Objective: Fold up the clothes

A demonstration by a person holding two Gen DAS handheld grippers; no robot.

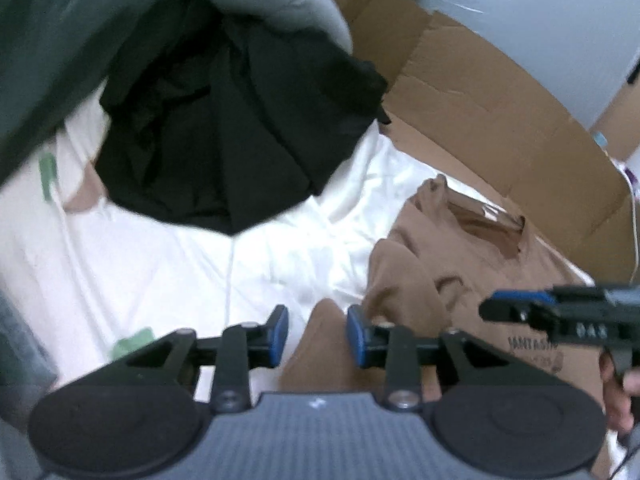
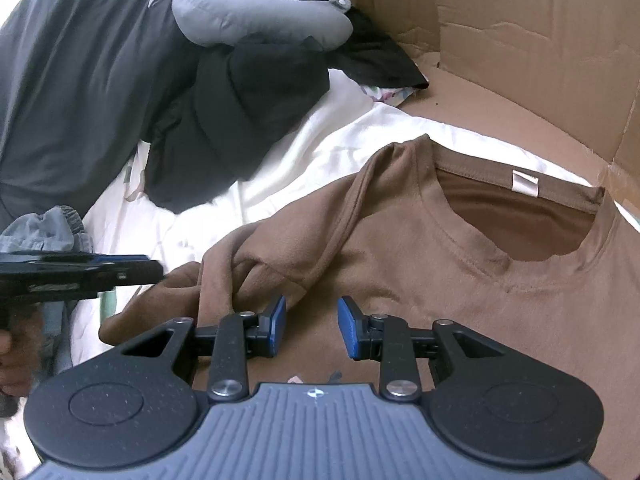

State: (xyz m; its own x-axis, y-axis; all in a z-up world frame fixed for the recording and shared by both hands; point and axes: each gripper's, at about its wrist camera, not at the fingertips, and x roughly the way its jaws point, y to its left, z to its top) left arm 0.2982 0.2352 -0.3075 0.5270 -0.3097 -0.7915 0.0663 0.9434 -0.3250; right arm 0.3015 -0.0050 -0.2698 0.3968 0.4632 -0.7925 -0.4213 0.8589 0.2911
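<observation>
the brown t-shirt [image 2: 420,264] lies spread on the white bed sheet [image 2: 320,148], filling the lower right of the right wrist view, its ribbed collar and a small white neck label [image 2: 525,181] in the right of the frame; the right tongs [image 2: 312,328] hover just over the chest of the shirt at lower centre, blue pads spread apart with only flat fabric showing between them, nothing pinched; a bunched sleeve [image 2: 240,272] of the same soft, matte knit folds up just left of them; in the left wrist view the left tongs [image 1: 318,334] stand spread too, a rounded fold of brown cloth showing in the gap but the pads not pressing on it; that view is blurred; the shirt [image 1: 480,264] there runs from lower centre to the right; a crumpled black garment [image 1: 224,136] lies on the sheet in the upper left of both views, with a puffy grey neck pillow [image 2: 256,16] above it; creased brown cardboard [image 2: 520,52] curves round the upper right; a dark grey cloth [image 2: 72,80] covers the far upper left.
</observation>
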